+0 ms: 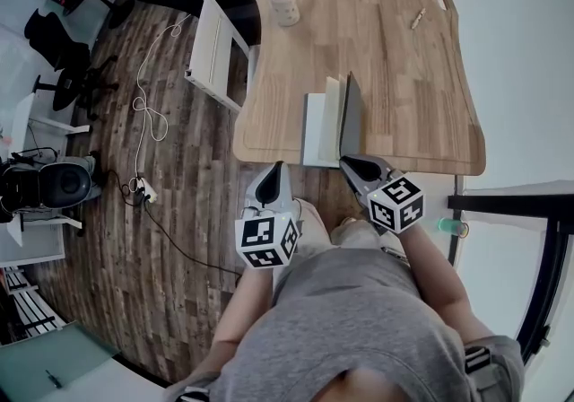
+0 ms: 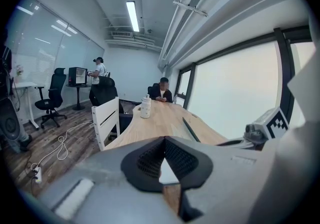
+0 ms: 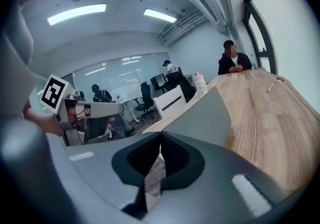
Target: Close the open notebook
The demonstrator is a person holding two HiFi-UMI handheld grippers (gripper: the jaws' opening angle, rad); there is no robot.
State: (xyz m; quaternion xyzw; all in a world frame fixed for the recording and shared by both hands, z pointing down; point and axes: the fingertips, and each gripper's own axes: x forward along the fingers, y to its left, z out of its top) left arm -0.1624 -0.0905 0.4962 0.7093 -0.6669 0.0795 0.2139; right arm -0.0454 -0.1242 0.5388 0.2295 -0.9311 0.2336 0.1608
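Wooden counter, near edge: notebook half closed, grey cover standing upright; left tool and right tool both pinched together, empty; next, probably, the right tool tips the cover leftward, flat.

Bright office, dark plank floor, long wooden tabletop.
White chair beside its left edge, black office chairs and loose cable further left; large windows along one wall, strip light overhead.

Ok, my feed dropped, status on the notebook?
Left gripper and right gripper jaws shut, empty. Notebook half open, cover upright, at table edge. Nothing in the way.
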